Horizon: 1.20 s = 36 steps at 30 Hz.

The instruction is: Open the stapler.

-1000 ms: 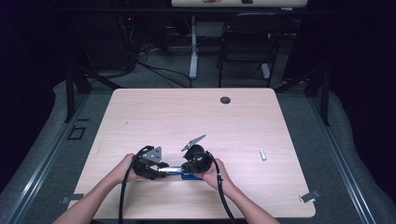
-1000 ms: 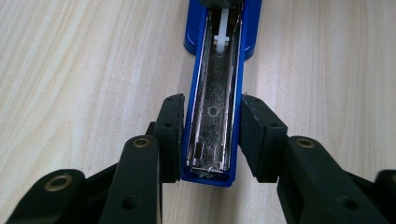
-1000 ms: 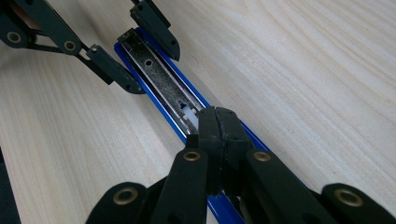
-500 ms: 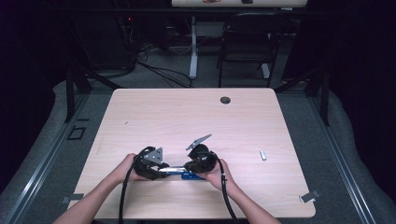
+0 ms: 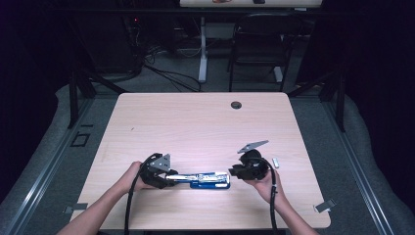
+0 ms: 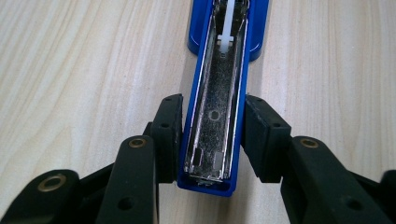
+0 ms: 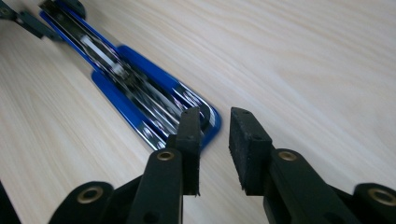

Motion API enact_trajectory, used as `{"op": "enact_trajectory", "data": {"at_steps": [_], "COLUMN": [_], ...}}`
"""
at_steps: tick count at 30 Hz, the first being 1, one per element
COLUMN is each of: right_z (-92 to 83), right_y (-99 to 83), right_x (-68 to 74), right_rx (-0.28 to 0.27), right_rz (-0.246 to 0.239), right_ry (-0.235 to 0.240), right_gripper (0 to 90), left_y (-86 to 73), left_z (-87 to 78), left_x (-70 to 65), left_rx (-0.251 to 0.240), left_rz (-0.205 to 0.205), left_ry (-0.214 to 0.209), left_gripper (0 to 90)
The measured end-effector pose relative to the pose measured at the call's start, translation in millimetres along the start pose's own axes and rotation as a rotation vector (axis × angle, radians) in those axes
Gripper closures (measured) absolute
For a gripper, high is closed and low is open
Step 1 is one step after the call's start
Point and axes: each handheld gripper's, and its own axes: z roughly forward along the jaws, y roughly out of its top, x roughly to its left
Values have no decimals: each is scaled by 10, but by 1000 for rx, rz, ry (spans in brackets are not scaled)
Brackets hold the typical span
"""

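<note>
So at this point I had the blue stapler (image 5: 208, 179) lying flat on the surface (image 5: 195, 127), swung fully open so the shiny metal staple channel faced up. My left tongs (image 6: 211, 135) were clamped on the sides of the stapler's near end, one pad tight against each blue side wall (you could see the channel running straight away from between the pads in the left gripper view). In the high view the left tongs (image 5: 169, 178) sat at the stapler's left end, with my left hand (image 5: 132, 177) wrapped around the body behind them.

My right tongs (image 7: 214, 140) had just been opening, and nothing was between them. The pads stood a little apart with bare wood showing in the gap. The rounded blue end of the stapler lay just ahead of the left-hand pad and a bit off to that side, close but not gripped. From above, the right tongs (image 5: 234, 172) were just beside the stapler's right end, my right hand (image 5: 266, 182) behind them.

There was also a small white thing (image 5: 275, 162) lying just past the right tongs, too small to make out.
</note>
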Motion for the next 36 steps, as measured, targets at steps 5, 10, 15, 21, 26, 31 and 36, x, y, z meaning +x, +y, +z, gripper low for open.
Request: {"op": "enact_trajectory", "data": {"at_steps": [5, 10, 15, 21, 26, 31, 36], "right_z": [-209, -398, -480, -522, -504, -505, -507], "right_y": [-203, -325, -337, -361, -366, -367, -379], "right_x": [-321, -637, -747, -820, -881, -889, -918], "right_rx": [27, -10, -16, -1, 11, 13, 21], "right_rz": [72, 148, 152, 153, 163, 162, 163], "right_ry": [-27, -151, -226, -268, -284, -286, -298], "right_gripper": [634, 602, 601, 582, 576, 543, 522], "left_y": [42, 76, 82, 71, 72, 55, 42], "left_z": [-11, -5, -7, -12, -5, -1, -2], "left_x": [-46, -40, -41, -19, -32, -31, -22], "left_rx": [26, 43, 45, 40, 38, 28, 27], "left_rz": [0, -43, -68, -64, -57, -52, -49], "left_ry": [27, 20, 17, -3, 17, 19, 0], "left_gripper": [612, 604, 599, 600, 601, 603, 602]}}
